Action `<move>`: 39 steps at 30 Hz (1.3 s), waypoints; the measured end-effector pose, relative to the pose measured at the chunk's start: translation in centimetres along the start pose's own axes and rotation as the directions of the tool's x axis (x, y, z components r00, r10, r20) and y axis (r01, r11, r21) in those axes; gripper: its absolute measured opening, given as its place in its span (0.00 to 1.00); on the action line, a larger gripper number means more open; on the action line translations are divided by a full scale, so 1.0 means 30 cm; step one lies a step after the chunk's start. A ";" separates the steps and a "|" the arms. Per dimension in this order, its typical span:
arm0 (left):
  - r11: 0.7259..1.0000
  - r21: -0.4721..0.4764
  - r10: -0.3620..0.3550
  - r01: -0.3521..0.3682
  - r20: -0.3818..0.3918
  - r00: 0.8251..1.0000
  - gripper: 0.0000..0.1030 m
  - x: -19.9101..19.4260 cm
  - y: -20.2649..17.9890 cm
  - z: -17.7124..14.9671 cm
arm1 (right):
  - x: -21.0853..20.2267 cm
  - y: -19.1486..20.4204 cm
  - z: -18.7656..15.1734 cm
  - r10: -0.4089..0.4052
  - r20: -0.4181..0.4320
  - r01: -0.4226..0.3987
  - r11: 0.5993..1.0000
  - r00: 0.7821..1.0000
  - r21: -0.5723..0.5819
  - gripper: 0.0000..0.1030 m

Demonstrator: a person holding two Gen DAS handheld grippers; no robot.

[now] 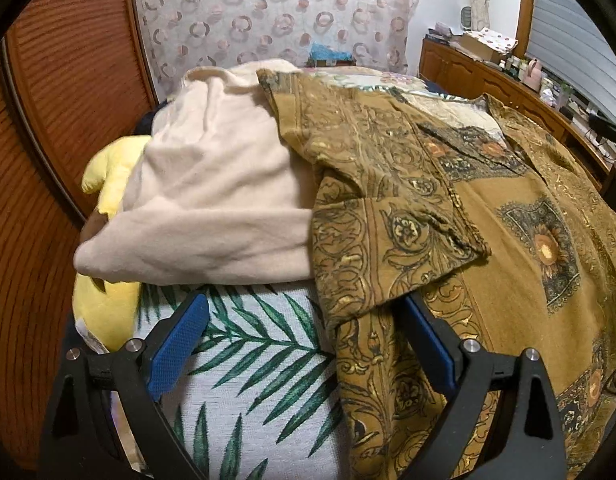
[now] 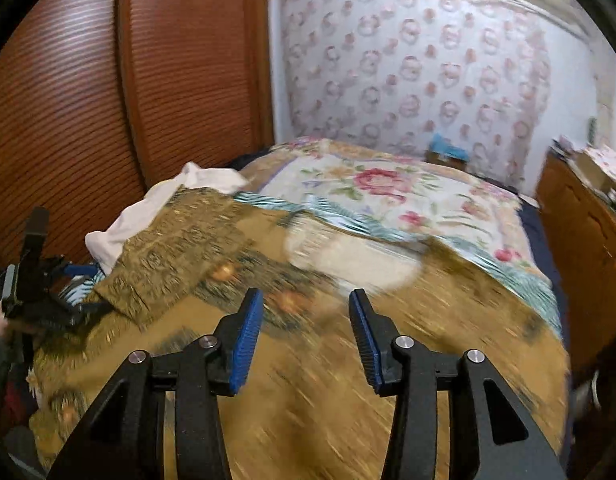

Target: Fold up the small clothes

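A mustard-brown patterned shirt (image 1: 507,208) lies spread on the bed, its left sleeve (image 1: 387,232) folded in over the body. My left gripper (image 1: 308,316) is open at the shirt's left edge; cloth drapes between its blue pads and over the right pad. In the right wrist view the shirt (image 2: 347,360) fills the foreground, blurred. My right gripper (image 2: 306,312) is open and empty just above the shirt's middle. The left gripper (image 2: 40,300) shows at the far left of that view, by the folded sleeve (image 2: 180,256).
A cream garment (image 1: 212,184) is piled left of the shirt, over a yellow plush (image 1: 108,176). A palm-leaf sheet (image 1: 260,360) and a floral blanket (image 2: 387,192) cover the bed. A wooden louvred wardrobe (image 2: 108,100) stands at left, a wooden dresser (image 2: 583,240) at right.
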State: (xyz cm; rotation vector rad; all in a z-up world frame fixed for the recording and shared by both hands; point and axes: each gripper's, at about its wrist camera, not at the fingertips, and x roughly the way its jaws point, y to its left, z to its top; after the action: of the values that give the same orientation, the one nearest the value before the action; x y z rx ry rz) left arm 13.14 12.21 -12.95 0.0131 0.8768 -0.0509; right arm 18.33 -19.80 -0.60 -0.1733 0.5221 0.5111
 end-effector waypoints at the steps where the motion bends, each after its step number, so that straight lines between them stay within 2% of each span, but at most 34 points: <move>1: 1.000 0.002 0.004 -0.004 0.021 1.000 0.93 -0.012 0.000 0.002 | -0.053 -0.038 -0.030 -0.030 0.017 0.029 0.999 0.999 0.012 0.47; 7: 0.998 -0.038 -0.047 0.053 0.159 0.986 0.93 -0.137 -0.016 0.040 | -0.308 -0.186 -0.140 -0.200 0.093 0.195 0.979 0.975 0.058 0.52; 11: 0.996 -0.003 -0.084 0.087 0.233 0.969 0.93 -0.217 -0.089 0.101 | -0.438 -0.257 -0.205 -0.268 0.103 0.257 0.961 0.958 0.105 0.69; 13: 0.991 0.017 -0.131 0.130 0.241 0.962 0.93 -0.224 -0.142 0.132 | -0.465 -0.287 -0.233 -0.288 0.092 0.275 0.952 0.953 0.132 0.71; 15: 0.983 0.040 -0.186 0.182 0.226 0.956 0.93 -0.199 -0.204 0.159 | -0.474 -0.323 -0.272 -0.306 0.063 0.292 0.941 0.950 0.170 0.71; 18: 0.973 0.081 -0.227 0.215 0.187 0.956 0.93 -0.150 -0.303 0.173 | -0.409 -0.315 -0.297 -0.326 -0.005 0.320 0.925 0.945 0.204 0.71; 21: 0.963 0.138 -0.251 0.233 0.134 0.959 0.93 -0.092 -0.404 0.186 | -0.352 -0.344 -0.369 -0.305 -0.098 0.320 0.915 0.947 0.247 0.71; 26: 0.946 0.197 -0.269 0.256 0.043 0.962 0.93 -0.016 -0.552 0.182 | -0.284 -0.378 -0.462 -0.237 -0.191 0.288 0.904 0.953 0.317 0.71; 33: 0.932 0.242 -0.270 0.271 -0.037 0.962 0.93 0.046 -0.658 0.180 | -0.266 -0.425 -0.517 -0.170 -0.245 0.259 0.880 0.955 0.398 0.71; 36: 0.926 0.257 -0.271 0.276 -0.054 0.961 0.93 0.056 -0.690 0.179 | -0.247 -0.464 -0.486 -0.138 -0.270 0.246 0.872 0.953 0.423 0.71; 37: 0.925 0.263 -0.267 0.273 -0.059 0.962 0.93 0.061 -0.698 0.179 | -0.263 -0.517 -0.488 -0.131 -0.269 0.241 0.871 0.954 0.429 0.71; 39: 0.923 0.274 -0.259 0.269 -0.070 0.963 0.93 0.070 -0.713 0.174 | -0.241 -0.561 -0.438 -0.110 -0.262 0.222 0.866 0.959 0.449 0.66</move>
State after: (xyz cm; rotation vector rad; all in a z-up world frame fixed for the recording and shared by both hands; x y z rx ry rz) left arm 17.41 -9.41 -11.04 0.1627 0.8939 -0.4302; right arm 15.81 -41.10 -7.59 0.1974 0.8357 0.1792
